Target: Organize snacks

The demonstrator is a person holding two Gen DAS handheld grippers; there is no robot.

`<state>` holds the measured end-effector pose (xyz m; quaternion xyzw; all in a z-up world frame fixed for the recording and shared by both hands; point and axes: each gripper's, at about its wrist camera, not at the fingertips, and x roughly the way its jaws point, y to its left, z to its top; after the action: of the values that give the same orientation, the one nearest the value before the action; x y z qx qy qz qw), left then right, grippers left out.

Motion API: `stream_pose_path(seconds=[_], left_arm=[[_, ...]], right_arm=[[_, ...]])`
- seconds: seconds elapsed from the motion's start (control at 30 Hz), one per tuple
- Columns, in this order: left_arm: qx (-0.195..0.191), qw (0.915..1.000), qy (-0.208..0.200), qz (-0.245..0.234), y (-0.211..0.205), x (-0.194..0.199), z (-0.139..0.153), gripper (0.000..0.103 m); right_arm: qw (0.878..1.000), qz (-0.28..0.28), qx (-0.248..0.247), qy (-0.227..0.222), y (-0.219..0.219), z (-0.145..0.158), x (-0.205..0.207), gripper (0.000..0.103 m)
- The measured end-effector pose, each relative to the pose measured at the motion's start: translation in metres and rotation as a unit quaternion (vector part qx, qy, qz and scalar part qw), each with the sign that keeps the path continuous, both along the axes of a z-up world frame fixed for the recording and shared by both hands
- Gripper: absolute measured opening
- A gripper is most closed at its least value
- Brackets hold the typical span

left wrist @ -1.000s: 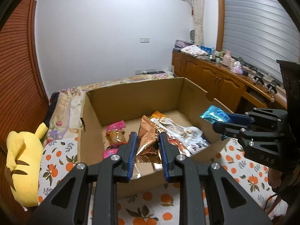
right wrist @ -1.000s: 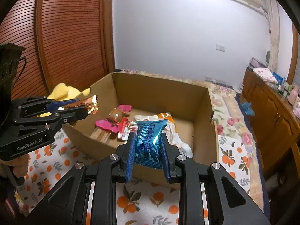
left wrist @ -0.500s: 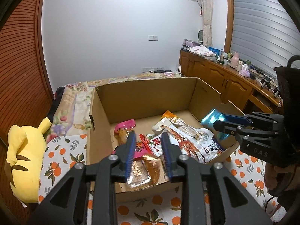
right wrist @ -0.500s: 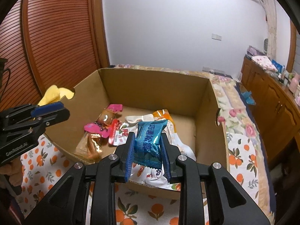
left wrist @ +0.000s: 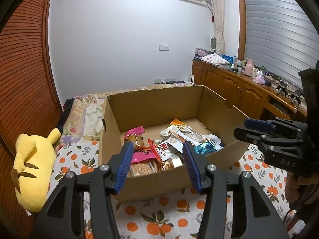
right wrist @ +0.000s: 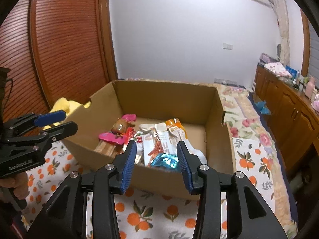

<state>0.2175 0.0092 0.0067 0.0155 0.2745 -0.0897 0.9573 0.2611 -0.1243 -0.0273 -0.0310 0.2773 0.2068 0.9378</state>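
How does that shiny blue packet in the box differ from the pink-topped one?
The blue packet is small, foil-shiny and lies by the cardboard box's near wall; the pink-topped packet is longer, with a clear window showing a tan bar, and lies further left. The blue packet rests atop a white pouch. Both lie loose; neither gripper holds them.

1. Your near wall of the cardboard box (left wrist: pixel 159 181) hides the lower ends of the front snack packets (left wrist: pixel 143 165).
2. The blue packet (right wrist: pixel 165 160) is blurred in the right wrist view; its print can't be read, and it seems to lie loose in the box.
3. The yellow plush toy (right wrist: pixel 63 103) is mostly hidden behind the box wall there.
4. Items on the far surface (left wrist: pixel 257 75) are too small to identify.
5. The person's hand (left wrist: pixel 293 187) is cut off at the frame edge.
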Motion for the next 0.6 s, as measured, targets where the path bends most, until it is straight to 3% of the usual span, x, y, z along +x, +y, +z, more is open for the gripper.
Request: stream_pose_path(seconds=[0.17, 0.47, 0.6], left_arm=[[-0.004, 0.9997, -0.024, -0.001, -0.002, -0.025, 0.006, 0.071], [-0.009, 0.9994, -0.032, -0.003, -0.012, -0.056, 0.008, 0.073], [-0.006, 0.9992, -0.039, 0.001, -0.018, -0.065, 0.01, 0.079]], right_arm=[[1.0, -0.005, 0.012, -0.018, -0.007, 0.006, -0.025, 0.048], [0.999, -0.012, 0.023, -0.035, -0.015, 0.004, -0.059, 0.05], [0.999, -0.02, 0.029, -0.041, -0.022, 0.004, -0.068, 0.052]])
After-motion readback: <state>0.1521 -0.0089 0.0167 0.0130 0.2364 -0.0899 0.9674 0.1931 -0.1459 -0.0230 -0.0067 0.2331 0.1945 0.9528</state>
